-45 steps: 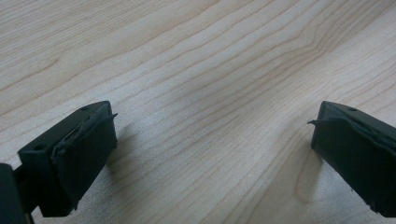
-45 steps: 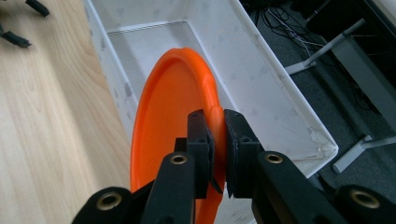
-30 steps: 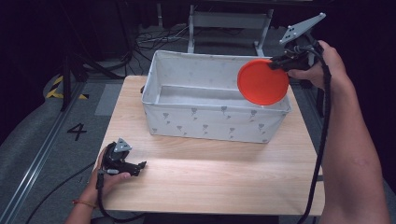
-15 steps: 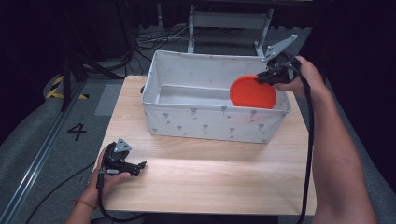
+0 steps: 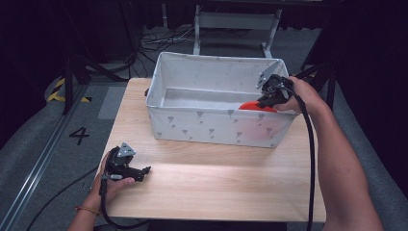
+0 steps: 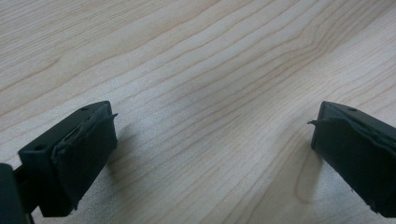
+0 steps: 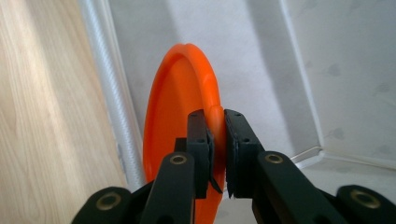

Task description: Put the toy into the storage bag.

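So we've got the table (image 5: 216, 187) with the bin (image 5: 211, 122) sitting on its far half, and the plate (image 5: 255, 106) is down inside the bin at its right end, held up on edge close against the near wall.

What could go wrong, as we see it: the right gripper (image 7: 217, 135) only pinches a thin bit of the plate's rim, so if the plate's low edge bumps the bin floor or catches on the wall, it could twist out of the jaws and drop or flop over. The bin looks like soft fabric too, so a push from the plate or the hand could shove the wall or drag the whole bin. The cable hanging off that gripper runs over the near rim and might snag there.

Pose-wise, the right arm reaches in from the near right, hand over the bin's right end, jaws clamped tight on the plate.

The left gripper (image 5: 126, 166) rests low on the table near the near-left corner, jaws spread wide with nothing between them, just wood grain.
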